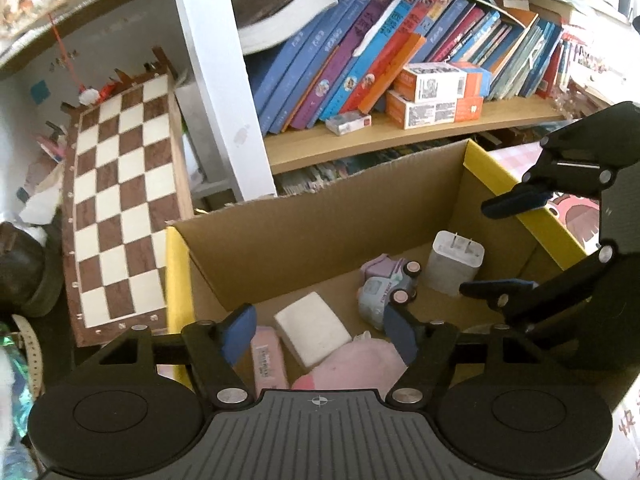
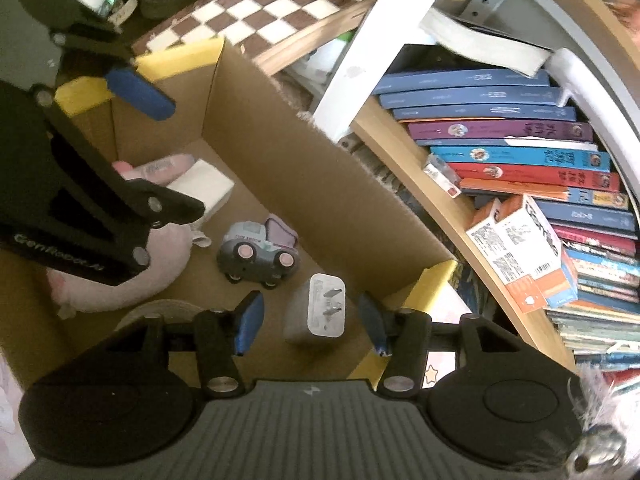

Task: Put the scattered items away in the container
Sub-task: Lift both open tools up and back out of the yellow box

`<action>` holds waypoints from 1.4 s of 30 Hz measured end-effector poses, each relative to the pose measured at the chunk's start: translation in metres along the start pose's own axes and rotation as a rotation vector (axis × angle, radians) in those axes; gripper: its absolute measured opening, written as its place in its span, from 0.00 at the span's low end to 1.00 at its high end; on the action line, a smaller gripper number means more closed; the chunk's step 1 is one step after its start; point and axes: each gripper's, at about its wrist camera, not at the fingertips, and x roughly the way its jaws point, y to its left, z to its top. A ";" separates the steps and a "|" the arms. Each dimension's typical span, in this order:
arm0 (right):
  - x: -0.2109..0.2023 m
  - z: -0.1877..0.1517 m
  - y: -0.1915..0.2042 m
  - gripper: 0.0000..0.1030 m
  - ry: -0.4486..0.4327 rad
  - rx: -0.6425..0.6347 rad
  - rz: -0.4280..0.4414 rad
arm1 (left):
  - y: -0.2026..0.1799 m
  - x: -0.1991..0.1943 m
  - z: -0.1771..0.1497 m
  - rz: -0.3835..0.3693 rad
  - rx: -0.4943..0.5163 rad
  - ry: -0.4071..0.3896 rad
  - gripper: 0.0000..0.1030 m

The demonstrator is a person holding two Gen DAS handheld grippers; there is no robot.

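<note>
box (image 1: 304, 236): open cardboard carton with yellow rim edges, standing in front of a bookshelf (image 1: 400, 140); a chessboard (image 1: 120, 208) leans just beside it.
left tongs (image 1: 318, 334): spread, nothing between them, poised over the near side of the box above the pink things.
right tongs (image 2: 310, 324): spread and empty, hanging over the charger at the box's corner; seen from the left view they reach in from the right side.
charger (image 2: 318, 308): white plug block on the box floor, prongs facing up toward the right tongs. Probably dense for its size, hard and smooth; it could slip, so the flat sides are the place to pinch, not the prongs.
toy car (image 2: 258, 254): grey-blue with pink wheels, resting on the box floor near the charger, not touching it. Looks light and rigid; take it across the body.
white block (image 1: 312, 328): pale, flat slab, possibly a sponge or tissue pack; likely light and yielding.
plush (image 2: 120, 280): pink, soft, lying in the near part of the box; will squash, so any grasp holds.
pink case (image 1: 268, 360): small, beside the white block; what it is I cannot tell.
progress: several items already lie inside; no loose items outside can be made out.
</note>
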 end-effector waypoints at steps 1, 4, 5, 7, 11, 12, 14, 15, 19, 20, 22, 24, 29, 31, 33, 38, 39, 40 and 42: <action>-0.004 -0.001 -0.001 0.53 -0.010 0.013 0.001 | -0.001 -0.005 -0.001 0.004 -0.001 -0.008 0.71; -0.018 -0.004 -0.006 0.63 -0.050 0.075 0.003 | -0.004 -0.023 -0.004 0.014 -0.010 -0.041 0.73; -0.024 -0.005 -0.008 0.63 -0.064 0.097 0.005 | -0.004 -0.029 -0.005 0.018 -0.012 -0.053 0.74; -0.036 -0.009 -0.011 0.63 -0.092 0.139 0.000 | -0.007 -0.042 -0.008 0.029 -0.021 -0.078 0.76; -0.063 -0.019 -0.015 0.66 -0.161 0.226 -0.015 | -0.012 -0.067 -0.016 0.051 -0.049 -0.120 0.80; -0.071 -0.022 -0.016 0.68 -0.179 0.248 -0.018 | -0.013 -0.073 -0.019 0.057 -0.056 -0.130 0.81; -0.086 -0.031 -0.018 0.69 -0.212 0.293 -0.022 | -0.017 -0.084 -0.024 0.063 -0.073 -0.142 0.83; -0.092 -0.035 -0.019 0.69 -0.224 0.315 -0.024 | -0.019 -0.090 -0.027 0.066 -0.082 -0.147 0.83; -0.114 -0.059 -0.021 0.69 -0.254 0.398 -0.045 | -0.027 -0.107 -0.037 0.073 -0.103 -0.156 0.83; -0.119 -0.065 -0.021 0.69 -0.258 0.416 -0.052 | -0.029 -0.111 -0.039 0.078 -0.105 -0.157 0.83; -0.125 -0.076 -0.023 0.69 -0.257 0.448 -0.058 | -0.033 -0.117 -0.044 0.090 -0.116 -0.159 0.83; -0.131 -0.088 -0.023 0.70 -0.253 0.475 -0.065 | -0.038 -0.123 -0.048 0.100 -0.130 -0.160 0.83; -0.143 -0.118 -0.018 0.70 -0.239 0.522 -0.075 | -0.053 -0.133 -0.062 0.115 -0.165 -0.152 0.84; -0.147 -0.130 -0.016 0.72 -0.234 0.544 -0.080 | -0.060 -0.136 -0.067 0.130 -0.163 -0.153 0.84; -0.150 -0.140 -0.014 0.73 -0.229 0.566 -0.083 | -0.068 -0.140 -0.072 0.142 -0.162 -0.155 0.84; -0.156 -0.162 -0.007 0.78 -0.202 0.592 -0.102 | -0.084 -0.149 -0.081 0.158 -0.170 -0.163 0.85; -0.157 -0.167 -0.006 0.78 -0.195 0.597 -0.102 | -0.087 -0.150 -0.082 0.157 -0.168 -0.162 0.86; -0.158 -0.171 -0.005 0.78 -0.188 0.603 -0.102 | -0.090 -0.151 -0.083 0.156 -0.166 -0.160 0.86; -0.161 -0.178 -0.003 0.82 -0.183 0.614 -0.109 | -0.096 -0.153 -0.085 0.156 -0.157 -0.159 0.89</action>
